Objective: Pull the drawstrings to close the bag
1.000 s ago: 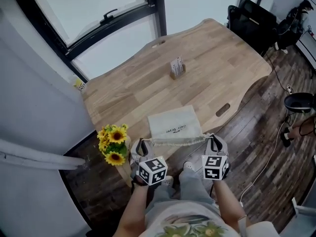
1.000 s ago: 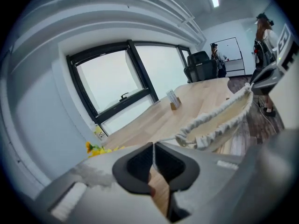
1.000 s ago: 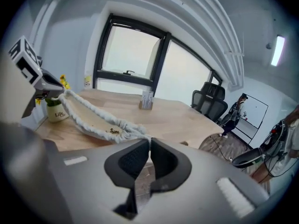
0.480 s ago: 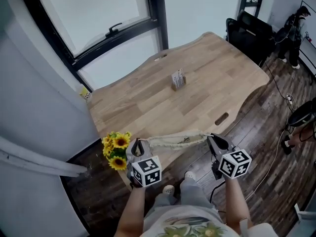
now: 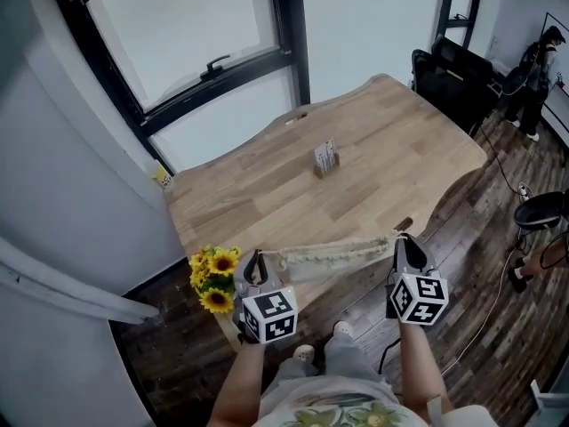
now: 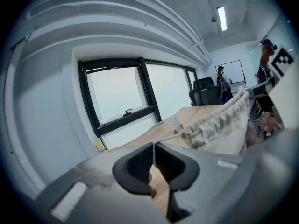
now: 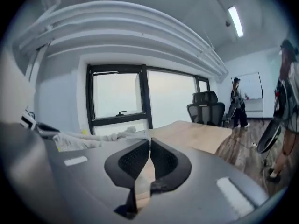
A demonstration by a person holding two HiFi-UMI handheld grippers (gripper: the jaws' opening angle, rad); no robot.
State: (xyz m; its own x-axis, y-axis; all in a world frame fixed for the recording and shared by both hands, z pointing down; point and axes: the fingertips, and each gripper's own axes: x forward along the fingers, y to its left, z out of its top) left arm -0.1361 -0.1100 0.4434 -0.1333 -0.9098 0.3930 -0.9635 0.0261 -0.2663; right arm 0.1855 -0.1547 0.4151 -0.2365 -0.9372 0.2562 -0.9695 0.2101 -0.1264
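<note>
Both grippers have come up over the last second. The left gripper (image 5: 258, 261) and right gripper (image 5: 402, 243) each keep their jaws clamped shut on a drawstring (image 6: 175, 136). The bag (image 5: 333, 256), flat on the worktop (image 5: 373, 140) by its near edge a second ago, now hangs stretched between them above that edge, its mouth bunched. I judge it nearly closed.
</note>
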